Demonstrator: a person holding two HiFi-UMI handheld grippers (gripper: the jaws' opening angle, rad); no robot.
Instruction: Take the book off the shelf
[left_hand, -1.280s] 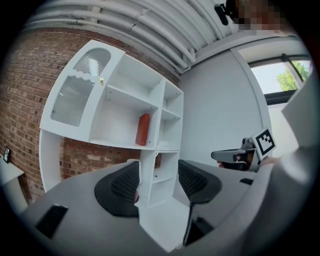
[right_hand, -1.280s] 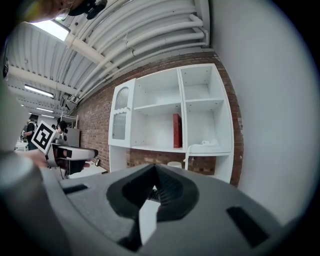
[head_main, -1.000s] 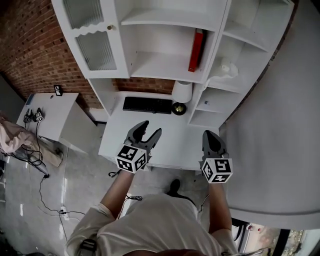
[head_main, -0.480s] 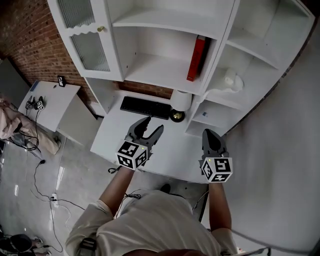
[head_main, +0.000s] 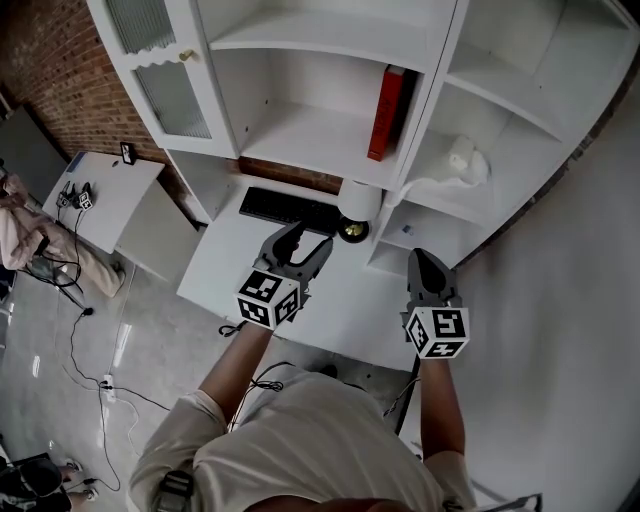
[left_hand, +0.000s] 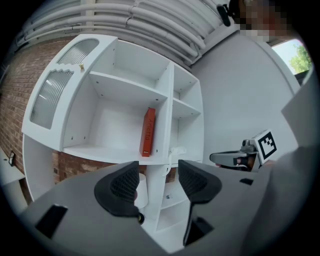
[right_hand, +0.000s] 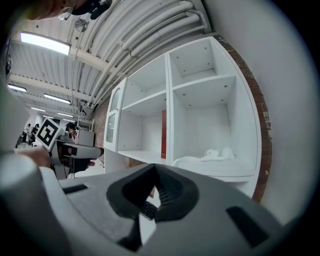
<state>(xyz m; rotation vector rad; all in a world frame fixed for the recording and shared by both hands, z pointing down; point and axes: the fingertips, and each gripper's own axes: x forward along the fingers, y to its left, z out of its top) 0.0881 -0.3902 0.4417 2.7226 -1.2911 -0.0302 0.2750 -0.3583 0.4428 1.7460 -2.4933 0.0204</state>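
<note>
- left gripper (head_main: 305, 240) hovers over the white tabletop (head_main: 225, 275), jaws spread, nothing between them;
- red book (head_main: 384, 112) stands upright on the shelf (head_main: 300, 140), beside its right divider, well apart from both grippers;
- right gripper (head_main: 428, 262): jaws pressed together, empty

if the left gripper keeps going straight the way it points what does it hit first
Likely the shelf unit's white upright divider, below the shelf that holds the red book. The divider shows between the left gripper's open jaws. Depth is unclear.
</note>
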